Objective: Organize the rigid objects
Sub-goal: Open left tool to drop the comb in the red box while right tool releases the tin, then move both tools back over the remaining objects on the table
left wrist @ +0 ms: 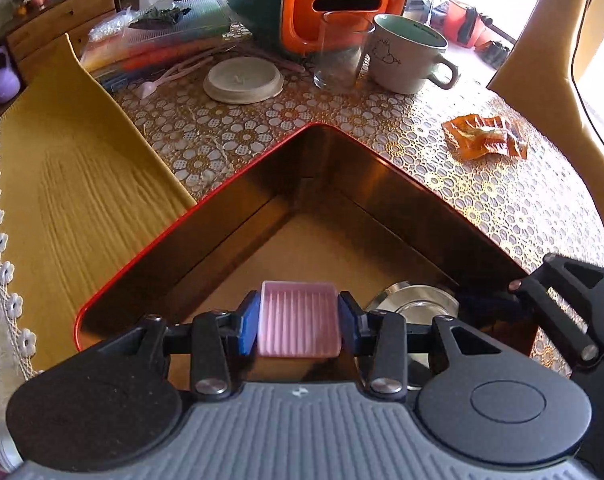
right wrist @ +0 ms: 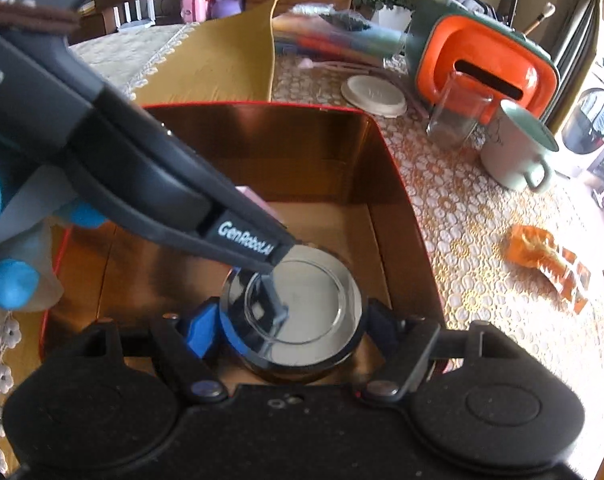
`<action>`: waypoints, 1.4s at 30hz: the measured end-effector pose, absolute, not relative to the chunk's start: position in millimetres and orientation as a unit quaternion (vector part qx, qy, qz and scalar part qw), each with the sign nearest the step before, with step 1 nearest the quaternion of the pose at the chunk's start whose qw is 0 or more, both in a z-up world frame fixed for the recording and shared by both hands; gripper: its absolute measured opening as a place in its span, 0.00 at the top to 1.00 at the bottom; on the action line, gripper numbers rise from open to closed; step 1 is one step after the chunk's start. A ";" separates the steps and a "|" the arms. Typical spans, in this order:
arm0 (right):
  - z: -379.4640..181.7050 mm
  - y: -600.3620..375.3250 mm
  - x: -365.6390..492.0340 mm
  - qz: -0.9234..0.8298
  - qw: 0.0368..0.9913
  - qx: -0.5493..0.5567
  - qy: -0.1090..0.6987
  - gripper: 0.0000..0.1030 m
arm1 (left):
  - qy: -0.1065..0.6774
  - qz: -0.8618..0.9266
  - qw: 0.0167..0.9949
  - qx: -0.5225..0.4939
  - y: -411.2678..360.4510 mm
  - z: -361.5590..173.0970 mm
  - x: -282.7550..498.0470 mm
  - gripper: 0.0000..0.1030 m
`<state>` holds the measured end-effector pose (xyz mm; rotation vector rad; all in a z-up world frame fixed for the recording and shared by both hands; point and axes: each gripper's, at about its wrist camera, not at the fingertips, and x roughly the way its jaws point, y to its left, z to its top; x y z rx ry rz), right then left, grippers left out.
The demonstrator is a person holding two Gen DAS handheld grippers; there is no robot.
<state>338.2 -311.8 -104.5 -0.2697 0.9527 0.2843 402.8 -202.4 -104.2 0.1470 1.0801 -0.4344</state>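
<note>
Left gripper (left wrist: 298, 322) clamps a pink ribbed block (left wrist: 298, 318) low inside the red-rimmed box (left wrist: 206, 200), near corner, apparently to set it on the floor. Right gripper (right wrist: 290, 320) grips a round mirrored tin (right wrist: 298, 300) just to its right in the same box (both seemingly for storage). Mug (left wrist: 406, 56) and glass (left wrist: 340, 56) wait far on the table.
</note>
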 end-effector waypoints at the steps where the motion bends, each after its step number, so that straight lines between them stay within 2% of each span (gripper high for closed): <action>1: -104.5 -312.1 339.9 0.135 0.870 -0.125 0.458 0.27 | 0.509 -0.205 0.833 0.066 -201.7 -104.3 402.9 0.61; 7: -104.6 -313.5 340.7 0.133 0.870 -0.110 0.462 0.27 | 0.500 -0.205 0.839 0.068 -198.1 -101.5 396.6 0.58; 12: -94.9 -316.8 333.1 0.128 0.877 -0.084 0.456 0.26 | 0.478 -0.210 0.851 0.065 -188.9 -83.2 381.1 0.43; 30: -23.5 -317.6 257.0 0.125 0.916 -0.007 0.382 0.18 | 0.388 -0.211 0.896 0.037 -127.8 9.3 277.9 0.43; 39: 4.2 -291.7 208.8 0.152 0.929 0.000 0.339 0.07 | 0.354 -0.187 0.916 0.027 -81.3 38.4 219.8 0.42; 40: 5.8 -287.9 204.1 0.156 0.929 0.000 0.335 0.06 | 0.351 -0.185 0.917 0.026 -75.6 40.5 213.3 0.42; 42: 7.8 -280.9 195.2 0.162 0.930 -0.001 0.329 0.04 | 0.346 -0.182 0.920 0.019 -63.6 44.0 201.2 0.31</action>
